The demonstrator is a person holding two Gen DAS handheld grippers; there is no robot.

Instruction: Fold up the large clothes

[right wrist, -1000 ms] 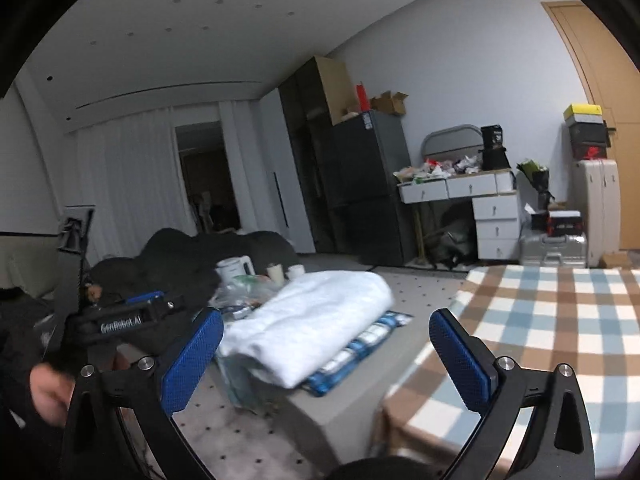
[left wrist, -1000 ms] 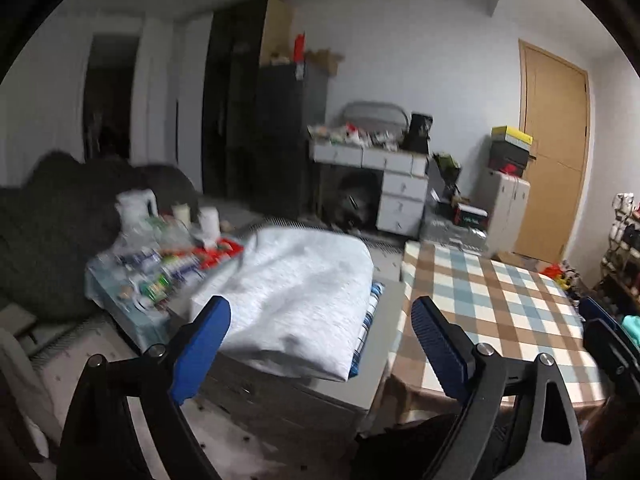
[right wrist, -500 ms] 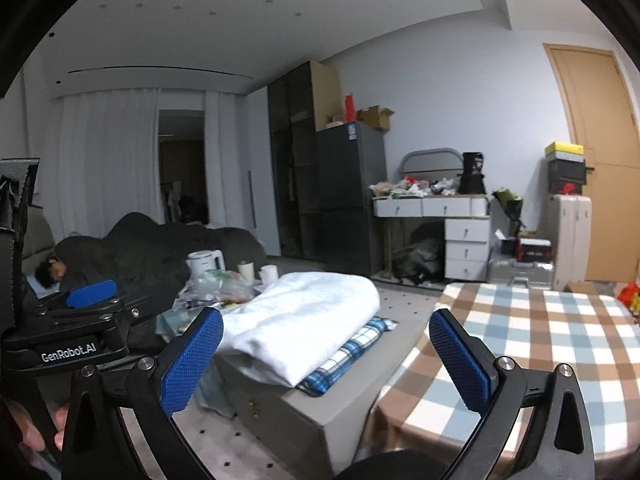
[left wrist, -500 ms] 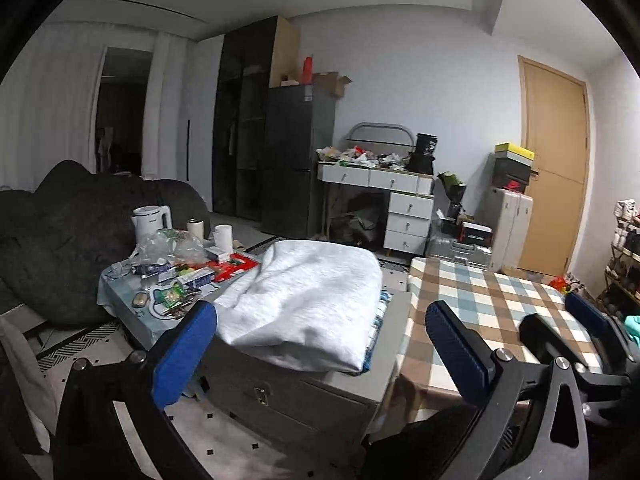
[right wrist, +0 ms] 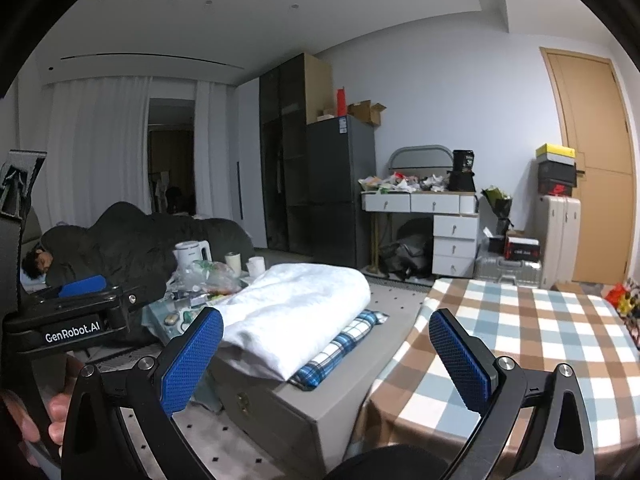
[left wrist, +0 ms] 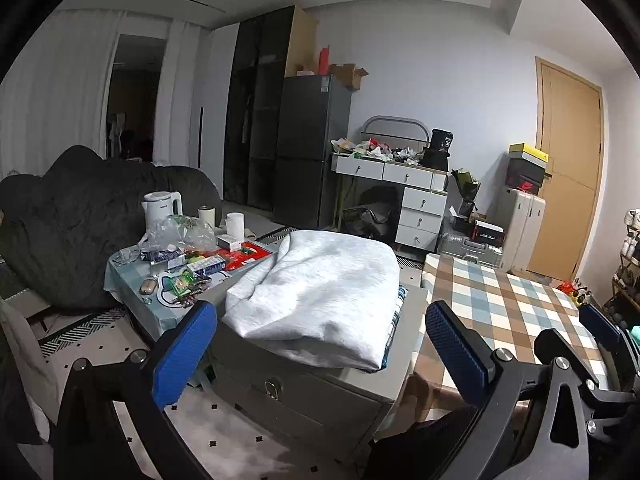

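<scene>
A low worktop (left wrist: 132, 292) with a pale cloth carries a white kettle (left wrist: 162, 208) at its far edge, two paper cups (left wrist: 235, 226) beside it, a clear plastic bag (left wrist: 180, 232) and scattered packets, with a red flat package (left wrist: 244, 256) at its right edge. Behind it lies a dark blanket (left wrist: 72, 216) over a sofa. A dark fridge (left wrist: 310, 152) stands against the far wall with a cardboard box (left wrist: 352, 74) and a red bottle (left wrist: 324, 60) on top. A white desk with drawers (left wrist: 416, 200) is piled with clutter. Right of it stand a pale suitcase (left wrist: 520, 224) topped by shoe boxes (left wrist: 526, 168), and a wooden door (left wrist: 568, 168).
</scene>
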